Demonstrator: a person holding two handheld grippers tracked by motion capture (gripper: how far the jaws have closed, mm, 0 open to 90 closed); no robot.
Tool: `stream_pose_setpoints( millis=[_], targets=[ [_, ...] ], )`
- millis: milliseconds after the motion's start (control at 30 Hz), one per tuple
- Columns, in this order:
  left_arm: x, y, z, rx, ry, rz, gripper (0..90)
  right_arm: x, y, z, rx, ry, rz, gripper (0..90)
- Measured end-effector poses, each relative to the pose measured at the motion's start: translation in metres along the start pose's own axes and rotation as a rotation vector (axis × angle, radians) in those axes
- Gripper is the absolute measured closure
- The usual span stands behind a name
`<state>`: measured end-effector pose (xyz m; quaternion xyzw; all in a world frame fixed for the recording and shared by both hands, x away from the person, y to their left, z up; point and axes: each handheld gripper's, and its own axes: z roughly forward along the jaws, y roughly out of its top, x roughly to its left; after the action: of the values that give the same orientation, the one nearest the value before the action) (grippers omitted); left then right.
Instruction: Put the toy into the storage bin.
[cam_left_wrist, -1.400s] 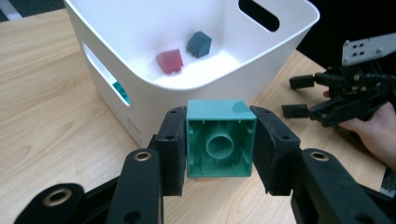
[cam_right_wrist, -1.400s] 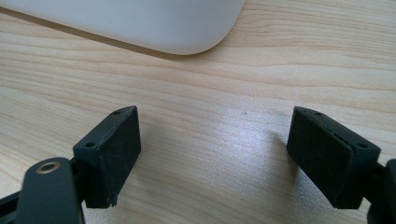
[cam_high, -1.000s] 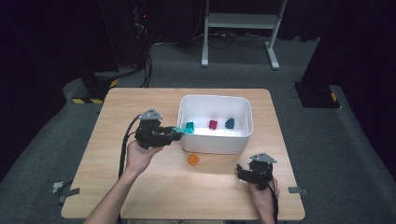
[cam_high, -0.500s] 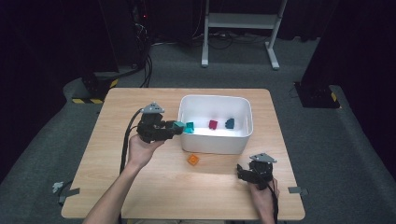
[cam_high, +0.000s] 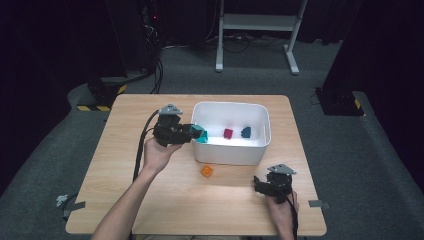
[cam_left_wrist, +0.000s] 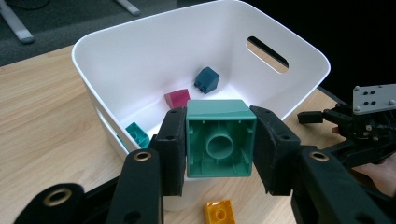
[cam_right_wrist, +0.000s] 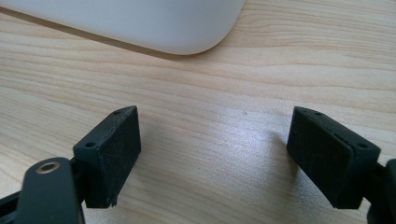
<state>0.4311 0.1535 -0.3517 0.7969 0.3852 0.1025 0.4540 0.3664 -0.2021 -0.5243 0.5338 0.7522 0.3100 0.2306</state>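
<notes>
At the left rim of the white bin (cam_high: 233, 154), the left claw (cam_high: 196, 134) grasps a teal block (cam_left_wrist: 219, 138). The block is a square plastic building brick; in the left gripper view its hollow underside faces the camera, showing thin walls, a central round tube and short ribs. Both black pads (cam_left_wrist: 173, 154) press flat on opposite side walls of the block, which sits squarely between them, level with the pad tips. In the high view the block (cam_high: 201, 134) projects from the claw just over the bin's left wall, above the counter (cam_high: 125, 200) and clear of the bin floor.

Inside the bin lie three smaller pieces: a second teal piece (cam_left_wrist: 137, 134) near the left wall, a magenta piece (cam_left_wrist: 177, 98) in the middle and a dark blue piece (cam_left_wrist: 207, 80) just beyond it, close to the magenta one. An orange brick (cam_high: 206, 171), studs up, lies on the counter just in front of the bin, below and apart from the held block.

Near the counter's front right part, the right claw (cam_high: 258, 184) rests low by the person's hand. In the right gripper view its pads (cam_right_wrist: 111, 151) stand wide apart, released, with bare wood between them and a rounded bin corner (cam_right_wrist: 187, 28) ahead.
</notes>
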Motion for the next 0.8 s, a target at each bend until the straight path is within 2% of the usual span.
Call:
stream_pose_setpoints(
  millis=[200,600,800],
  targets=[
    [-0.001,0.004,0.010,0.011,0.016,0.010,58.2,0.000,0.000,0.000,0.000,0.000,0.000,17.3],
    [0.006,0.004,0.035,0.040,0.048,-0.014,57.0,0.000,0.000,0.000,0.000,0.000,0.000,17.3],
    [0.008,0.003,0.042,0.047,0.058,-0.018,44.1,0.000,0.000,0.000,0.000,0.000,0.000,17.3]
  ],
)
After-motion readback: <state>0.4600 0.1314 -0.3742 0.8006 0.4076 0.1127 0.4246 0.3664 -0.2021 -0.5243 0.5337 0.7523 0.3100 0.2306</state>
